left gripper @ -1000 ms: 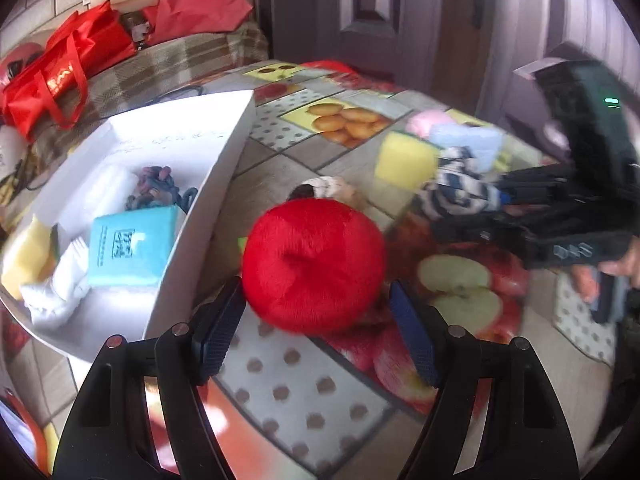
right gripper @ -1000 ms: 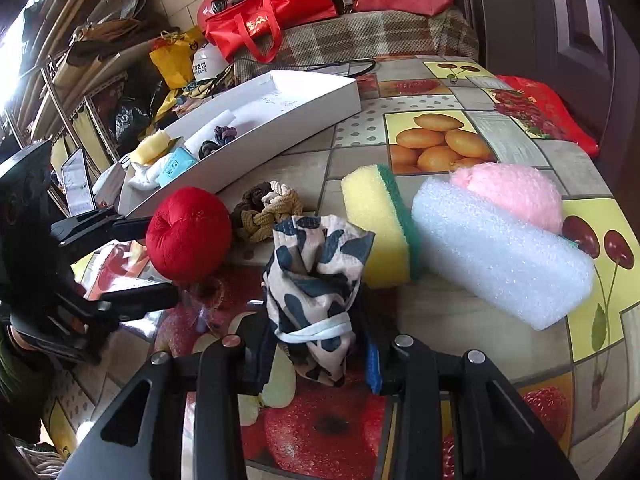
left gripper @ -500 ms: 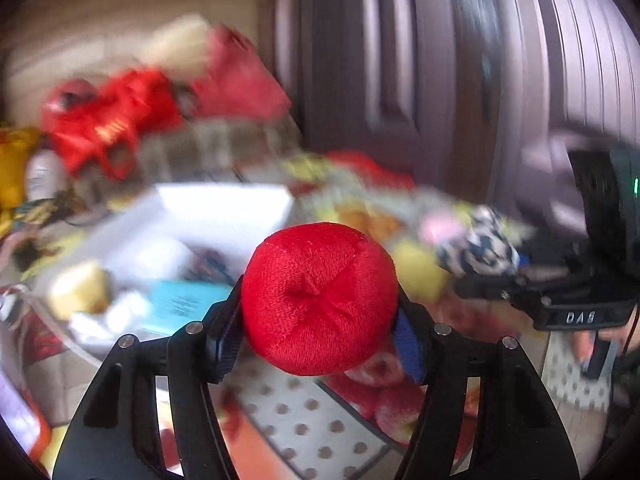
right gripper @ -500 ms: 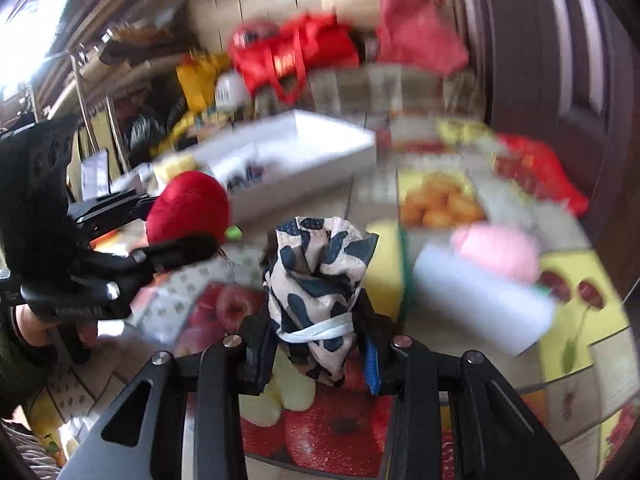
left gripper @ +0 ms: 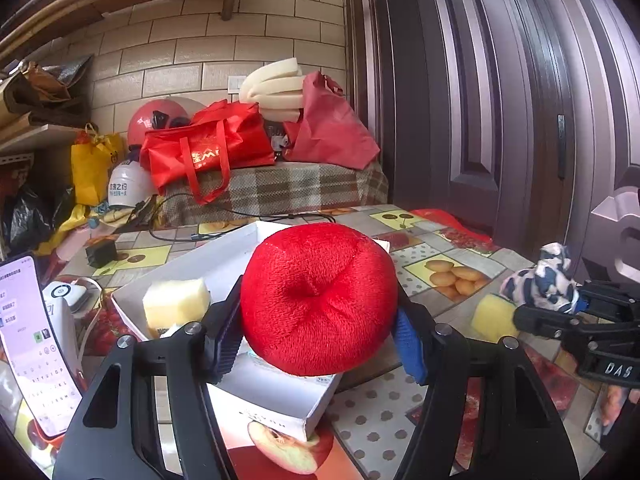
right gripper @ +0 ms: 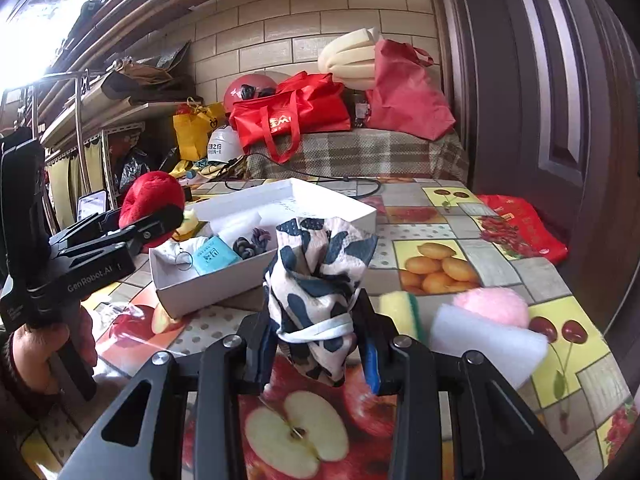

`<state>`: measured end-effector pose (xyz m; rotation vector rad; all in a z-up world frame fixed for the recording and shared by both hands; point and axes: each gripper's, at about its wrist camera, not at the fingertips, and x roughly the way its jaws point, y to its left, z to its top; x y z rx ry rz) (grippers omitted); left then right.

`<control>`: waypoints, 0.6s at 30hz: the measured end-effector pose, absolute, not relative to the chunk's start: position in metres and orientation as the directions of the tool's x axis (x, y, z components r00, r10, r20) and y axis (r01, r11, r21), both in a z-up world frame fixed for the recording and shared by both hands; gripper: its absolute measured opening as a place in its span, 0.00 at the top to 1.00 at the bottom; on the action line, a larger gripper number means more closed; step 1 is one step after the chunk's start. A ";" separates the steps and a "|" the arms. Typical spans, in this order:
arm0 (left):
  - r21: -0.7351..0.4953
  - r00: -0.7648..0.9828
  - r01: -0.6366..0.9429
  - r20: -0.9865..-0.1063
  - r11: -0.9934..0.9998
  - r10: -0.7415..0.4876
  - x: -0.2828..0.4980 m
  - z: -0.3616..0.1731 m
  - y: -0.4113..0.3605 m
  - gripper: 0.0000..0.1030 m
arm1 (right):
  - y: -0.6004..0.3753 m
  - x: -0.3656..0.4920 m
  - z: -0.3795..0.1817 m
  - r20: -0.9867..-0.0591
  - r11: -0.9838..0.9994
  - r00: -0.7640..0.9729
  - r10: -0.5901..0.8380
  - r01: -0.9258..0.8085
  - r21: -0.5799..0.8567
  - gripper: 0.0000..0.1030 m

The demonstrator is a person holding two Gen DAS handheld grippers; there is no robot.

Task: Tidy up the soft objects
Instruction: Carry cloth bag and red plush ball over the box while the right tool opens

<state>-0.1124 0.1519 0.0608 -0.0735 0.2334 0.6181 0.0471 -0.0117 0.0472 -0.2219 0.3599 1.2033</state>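
Two soft items are carried clear of the table (right gripper: 440,216), a red plush ball (left gripper: 320,304) clenched in the left tongs (left gripper: 316,340) over the partly filled white box (right gripper: 256,276), a patterned cloth bundle (right gripper: 318,280) clenched in the right tongs (right gripper: 316,354); sponge (right gripper: 394,312), foam block (right gripper: 484,344) and pink puff (right gripper: 494,306) are left on the table.

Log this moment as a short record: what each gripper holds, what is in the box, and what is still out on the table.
left gripper: shut on red plush ball, held above the white box
right gripper: shut on patterned cloth bundle, clear of the table
box contents: blue packet, dark knotted item, yellow sponge
left on table: yellow-green sponge, white foam block, pink puff
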 end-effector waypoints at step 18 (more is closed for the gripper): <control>-0.054 0.615 -0.780 -0.252 0.623 0.748 -0.136 0.055 0.236 0.37 | 0.061 0.036 0.049 -0.408 0.341 0.302 0.861 -0.940 0.024 0.66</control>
